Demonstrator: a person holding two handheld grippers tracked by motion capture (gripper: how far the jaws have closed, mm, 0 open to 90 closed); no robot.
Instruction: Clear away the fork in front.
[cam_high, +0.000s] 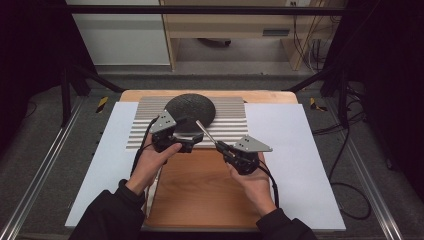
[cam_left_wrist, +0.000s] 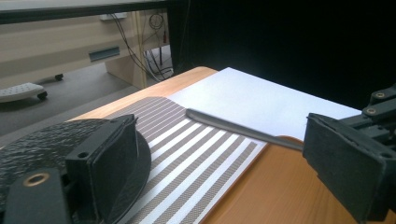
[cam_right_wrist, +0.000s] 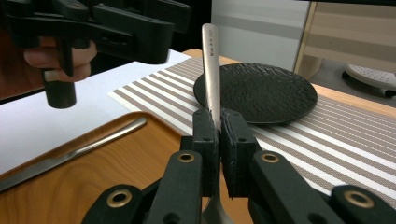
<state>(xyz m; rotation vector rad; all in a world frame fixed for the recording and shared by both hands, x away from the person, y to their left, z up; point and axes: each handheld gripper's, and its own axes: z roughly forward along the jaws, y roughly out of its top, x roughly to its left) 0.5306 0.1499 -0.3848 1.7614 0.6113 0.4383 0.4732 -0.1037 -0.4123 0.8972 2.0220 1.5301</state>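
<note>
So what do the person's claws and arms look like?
Both claws are black, with two flat blocky jaws, brass-coloured rivets at the joints, and a grey three-cornered plate on top. The left claw and right claw each trail a black cable. The person wears dark long sleeves.

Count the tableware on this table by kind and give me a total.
Plates: 1, the black plate
Placemats: 1, the striped placemat
Cutlery: 2, the held piece and the loose piece
Total: 4
</note>
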